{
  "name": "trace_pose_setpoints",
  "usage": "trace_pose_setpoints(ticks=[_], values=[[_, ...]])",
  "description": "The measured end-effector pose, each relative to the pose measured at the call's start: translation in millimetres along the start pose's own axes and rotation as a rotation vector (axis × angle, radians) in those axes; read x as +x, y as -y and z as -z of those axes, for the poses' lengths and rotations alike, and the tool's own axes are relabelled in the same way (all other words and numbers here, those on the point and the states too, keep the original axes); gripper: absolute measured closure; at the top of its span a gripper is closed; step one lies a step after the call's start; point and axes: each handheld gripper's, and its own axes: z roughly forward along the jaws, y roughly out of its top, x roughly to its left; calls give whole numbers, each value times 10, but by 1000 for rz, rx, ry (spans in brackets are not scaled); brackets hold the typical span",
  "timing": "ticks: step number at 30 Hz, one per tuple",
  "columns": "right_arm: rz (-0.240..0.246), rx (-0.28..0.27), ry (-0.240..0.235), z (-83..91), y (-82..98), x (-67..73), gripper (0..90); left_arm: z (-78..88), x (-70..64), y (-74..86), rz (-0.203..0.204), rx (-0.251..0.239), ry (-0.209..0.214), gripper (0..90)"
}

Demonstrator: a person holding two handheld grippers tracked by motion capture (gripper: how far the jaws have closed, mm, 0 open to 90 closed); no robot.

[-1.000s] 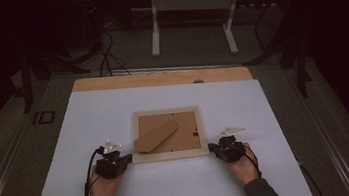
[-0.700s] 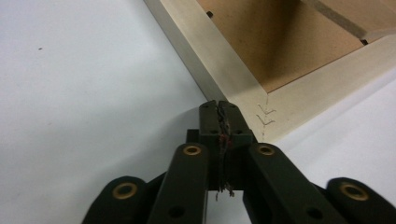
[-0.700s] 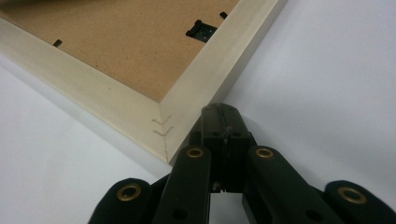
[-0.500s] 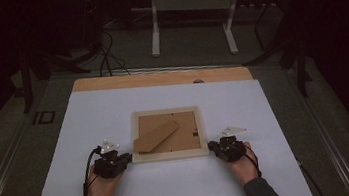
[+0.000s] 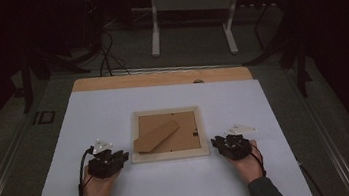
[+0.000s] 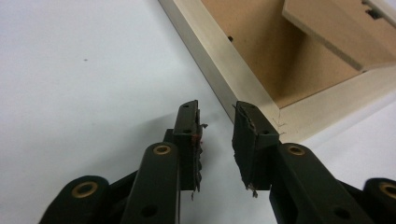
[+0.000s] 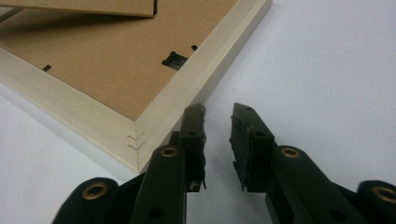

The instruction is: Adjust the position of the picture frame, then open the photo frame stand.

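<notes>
Approach step: left tongs (image 5: pixel 123 157) and right tongs (image 5: pixel 214 142) flank the picture frame (image 5: pixel 170 154) (face down), jaws just opening, empty. Next: close in on its near corners.

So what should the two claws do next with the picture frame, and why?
Probably slide both inward onto the frame's near corners. The left claw and right claw have just been opening, nothing sits between their jaws, and each rests on the white table just outside a corner.

From my end, I see a wooden table (image 5: pixel 160 78) with a white sheet (image 5: pixel 275 116) over it; picture frame (image 5: pixel 168 133) lies face-down on that.
</notes>
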Motion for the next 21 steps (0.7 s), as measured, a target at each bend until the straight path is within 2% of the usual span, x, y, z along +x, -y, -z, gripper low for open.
trace_pose_setpoints(ticks=[5,14,18,21], values=[[-4,-24,-2,27,-10,-11,701,21,16,-11,11,2,8,687],[-20,-49,2,74,-17,-40,681,107,32,-68,23,-33,23,658],[-21,-48,1,73,-12,-48,671,141,49,-100,39,-55,32,634],[-15,-43,3,63,-5,-41,662,157,50,-138,29,-56,36,609]])
